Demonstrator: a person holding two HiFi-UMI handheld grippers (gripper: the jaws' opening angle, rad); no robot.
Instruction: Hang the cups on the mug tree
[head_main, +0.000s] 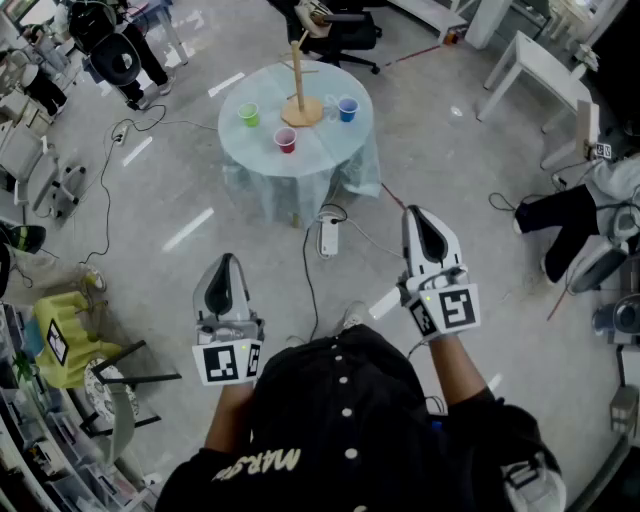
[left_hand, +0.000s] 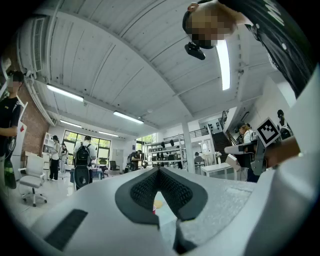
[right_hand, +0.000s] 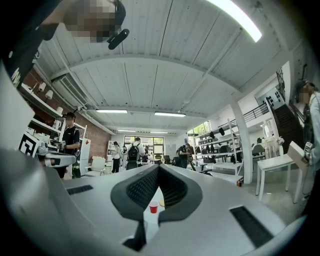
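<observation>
Grey left tongs (head_main: 225, 268) and right tongs (head_main: 418, 222) are held close to the body, each pair pressed together with nothing between. Step in hand, by my reading: approach, no cup taken yet. A floor cable (head_main: 312, 290) runs toward the cloth-covered bench (head_main: 330, 150), well apart ahead. On it stand 3 upright cups: red cup (head_main: 286, 140) nearest, green cup (head_main: 249, 115) left, blue cup (head_main: 347, 109) right, all near the wooden mug tree (head_main: 297, 70); nothing hangs on it. Handles too small to tell. Next move likely calls for walking up, parting 1 pair and gripping a rim.
</observation>
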